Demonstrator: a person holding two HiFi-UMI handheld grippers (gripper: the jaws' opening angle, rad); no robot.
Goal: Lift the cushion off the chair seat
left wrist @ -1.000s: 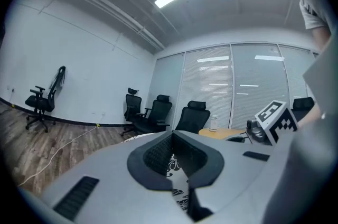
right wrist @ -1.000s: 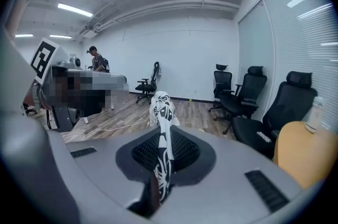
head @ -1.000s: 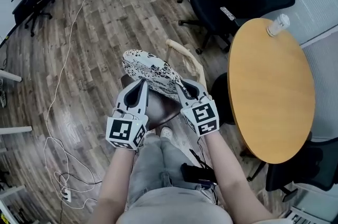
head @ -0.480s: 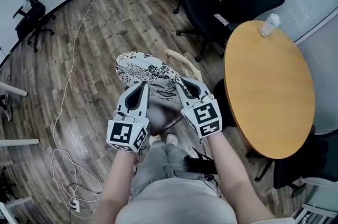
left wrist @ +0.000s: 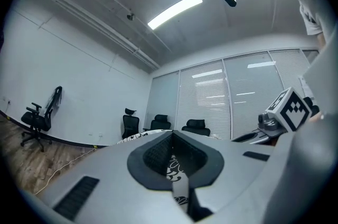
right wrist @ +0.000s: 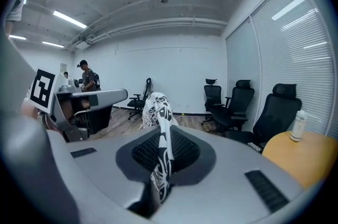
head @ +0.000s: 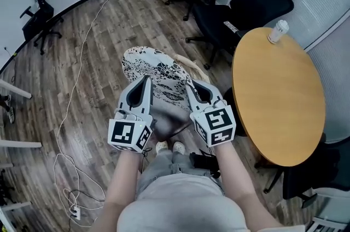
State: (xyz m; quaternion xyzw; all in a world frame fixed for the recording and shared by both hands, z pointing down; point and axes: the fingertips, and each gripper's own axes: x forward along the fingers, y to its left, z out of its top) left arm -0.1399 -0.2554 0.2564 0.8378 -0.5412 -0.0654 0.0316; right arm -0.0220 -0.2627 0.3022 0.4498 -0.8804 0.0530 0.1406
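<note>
A round white cushion with a black pattern hangs in the air above the dark chair seat. My left gripper is shut on the cushion's near left edge, and my right gripper is shut on its near right edge. In the left gripper view a strip of the patterned cushion is pinched between the jaws. The right gripper view shows the cushion edge-on, clamped between its jaws and rising ahead of them. The chair's pale wooden backrest curves behind the cushion.
A round wooden table with a plastic bottle stands at the right. Black office chairs crowd the back. A white cable runs over the wood floor at the left. My legs and shoes are below the seat.
Both grippers have risen with the cushion, which now sits higher and clear of the seat; more of the dark seat shows beneath it.
</note>
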